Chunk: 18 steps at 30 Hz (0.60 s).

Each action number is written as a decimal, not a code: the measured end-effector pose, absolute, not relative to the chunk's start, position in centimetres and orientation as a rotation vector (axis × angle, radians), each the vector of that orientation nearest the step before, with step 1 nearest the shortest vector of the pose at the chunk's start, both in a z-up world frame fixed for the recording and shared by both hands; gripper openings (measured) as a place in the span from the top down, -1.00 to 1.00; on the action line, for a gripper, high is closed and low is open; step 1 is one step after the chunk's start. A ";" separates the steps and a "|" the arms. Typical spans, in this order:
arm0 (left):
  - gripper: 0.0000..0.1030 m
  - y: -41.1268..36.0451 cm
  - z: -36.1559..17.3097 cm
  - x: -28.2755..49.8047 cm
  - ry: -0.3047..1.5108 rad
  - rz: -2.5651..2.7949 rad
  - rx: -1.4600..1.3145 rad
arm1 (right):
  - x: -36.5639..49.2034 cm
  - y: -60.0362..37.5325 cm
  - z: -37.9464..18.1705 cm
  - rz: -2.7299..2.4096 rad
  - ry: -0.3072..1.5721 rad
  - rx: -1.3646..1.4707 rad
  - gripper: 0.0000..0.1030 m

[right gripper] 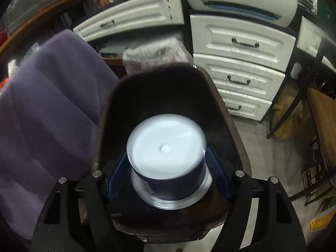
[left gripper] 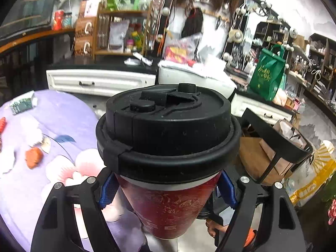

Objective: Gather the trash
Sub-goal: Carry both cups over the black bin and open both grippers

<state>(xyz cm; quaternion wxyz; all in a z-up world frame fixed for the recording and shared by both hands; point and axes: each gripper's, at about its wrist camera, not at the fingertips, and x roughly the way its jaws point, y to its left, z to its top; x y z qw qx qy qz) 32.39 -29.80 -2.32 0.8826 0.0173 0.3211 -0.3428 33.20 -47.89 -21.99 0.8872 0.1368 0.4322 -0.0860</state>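
My left gripper (left gripper: 166, 189) is shut on a red paper coffee cup (left gripper: 168, 208) with a black lid (left gripper: 166, 126), held upright beside the purple flowered tablecloth (left gripper: 69, 126). Scraps of trash (left gripper: 33, 157) lie on that cloth. My right gripper (right gripper: 168, 172) stands around a small white-bottomed container with a dark label (right gripper: 168, 159), held over the open black trash bin (right gripper: 159, 96). The container is blurred and I cannot tell if the blue pads (right gripper: 216, 168) press it.
White drawers (right gripper: 239, 63) stand behind the bin. A purple cloth-covered table edge (right gripper: 46, 96) is on its left. A black wire rack with paper bags (left gripper: 277, 147) is right of the cup. A green bag (left gripper: 268, 73) sits on the dark counter.
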 end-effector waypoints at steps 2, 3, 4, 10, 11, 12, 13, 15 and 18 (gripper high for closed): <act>-0.50 -30.5 -3.2 32.8 0.690 -0.709 0.043 | 32.9 -48.2 -22.6 -0.187 0.901 0.290 -0.50; -0.50 -30.8 -3.7 33.0 0.701 -0.708 0.046 | 32.6 -48.3 -22.7 -0.185 0.898 0.293 -0.50; -0.50 -31.2 -4.2 33.2 0.713 -0.706 0.052 | 32.2 -48.5 -22.6 -0.187 0.888 0.290 -0.50; -0.50 -33.8 -6.5 33.8 0.744 -0.705 0.078 | 28.8 -49.8 -20.2 -0.234 0.820 0.263 -0.52; -0.50 -34.3 -6.9 33.9 0.748 -0.706 0.084 | 28.1 -50.1 -19.8 -0.239 0.813 0.263 -0.52; -0.50 -34.7 -7.2 34.0 0.752 -0.704 0.091 | 27.4 -50.4 -19.4 -0.249 0.808 0.260 -0.52; -0.50 -35.5 -7.8 34.0 0.756 -0.701 0.108 | 26.5 -50.8 -19.0 -0.267 0.802 0.255 -0.53; -0.50 -36.5 -8.9 34.2 0.762 -0.697 0.123 | 24.9 -51.4 -18.5 -0.287 0.789 0.258 -0.53; -0.50 -38.2 -10.7 34.7 0.790 -0.687 0.155 | 22.2 -52.4 -17.7 -0.304 0.765 0.264 -0.53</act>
